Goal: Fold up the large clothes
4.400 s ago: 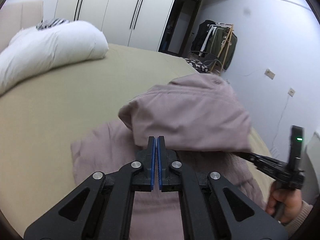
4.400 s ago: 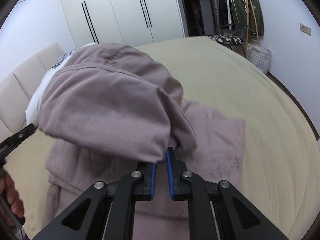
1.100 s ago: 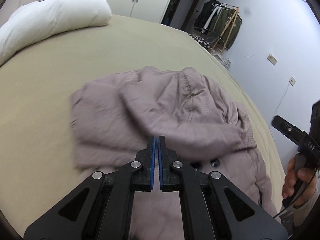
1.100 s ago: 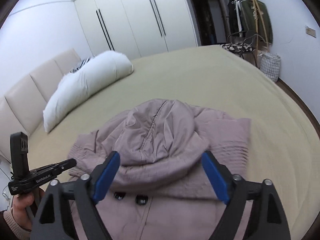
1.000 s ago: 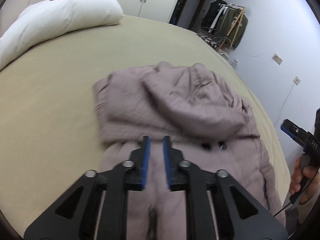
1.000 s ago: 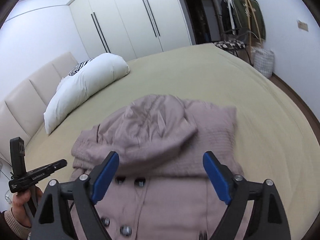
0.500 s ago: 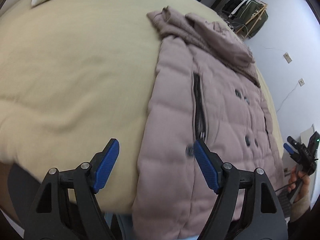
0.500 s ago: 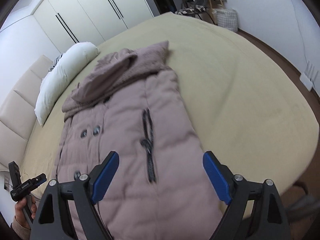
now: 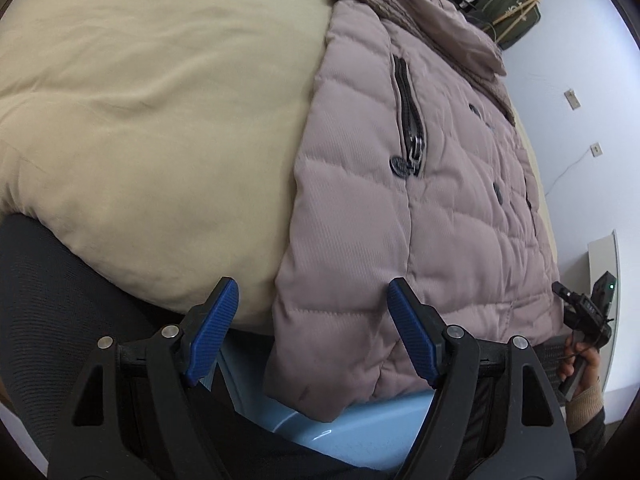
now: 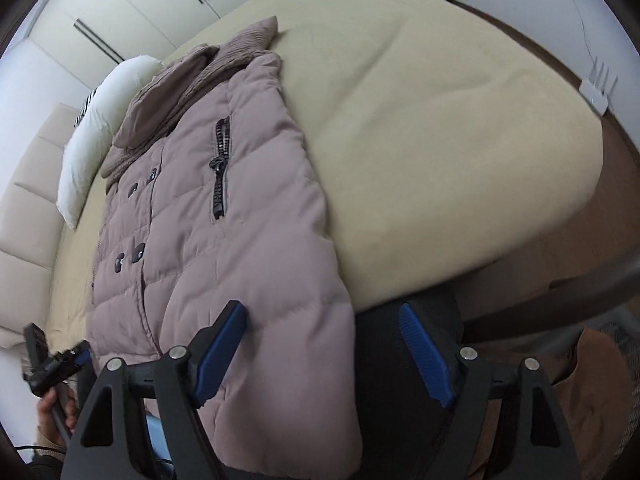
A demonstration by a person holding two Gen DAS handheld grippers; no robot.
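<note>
Quilted mauve coat [image 9: 432, 184] lies front-up on the beige bed [image 9: 160, 100], hood [image 10: 172, 92] folded down over the collar at the far end, bottom hem hanging off the near bed edge. Left gripper [image 9: 312, 328] has its fingers spread wide, empty, hovering over the hem's left corner. Right gripper [image 10: 320, 348] is also spread wide and empty, over the hem's right corner; its left finger [image 10: 218, 350] overlaps the fabric, but contact can't be confirmed. Step in hand, as I judge it: set up to grab the hem for the lengthwise fold. The next move calls for each gripper to close on its own hem corner, pinching all the thick padded layers, then lift both evenly and carry the hem up toward the hood. White pillow [image 10: 100, 120] sits at the headboard, well apart from the coat.
</note>
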